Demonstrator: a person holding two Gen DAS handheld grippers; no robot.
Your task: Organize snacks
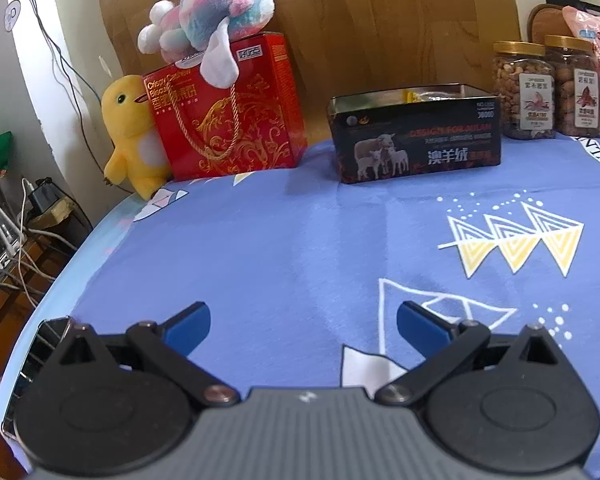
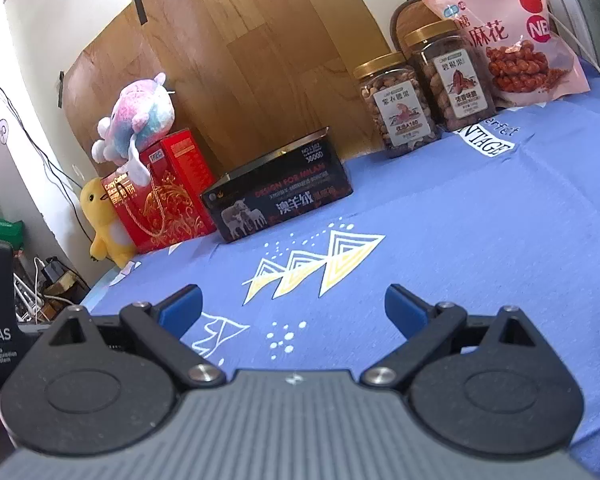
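We list one black rectangular tin (image 1: pixel 416 132), lidless, printed with three sheep and the words "DESIGN FOR MILAN"; it stands at the back of the blue cloth (image 1: pixel 292 248), which bears triangle prints and the letters "NTAGE". To the tin's right we count two clear plastic jars (image 2: pixel 396 106) with gold screw lids, filled with nuts, standing side by side against the wooden board (image 2: pixel 260 52). One pink glossy snack bag (image 2: pixel 508 28), showing fried twists, leans just beside them. Left of the tin stands one red gift box (image 1: pixel 228 116) with a gold cord handle, reading "Crispy Cashew". We count two plush toys: a yellow duck (image 1: pixel 130 136) beside the box and a pastel one (image 1: pixel 212 12) lying on top. Our left gripper (image 1: pixel 303 326) and right gripper (image 2: pixel 292 314) both hover wide apart over the cloth, blue pads (image 1: pixel 188 324) bare, grasping nothing.
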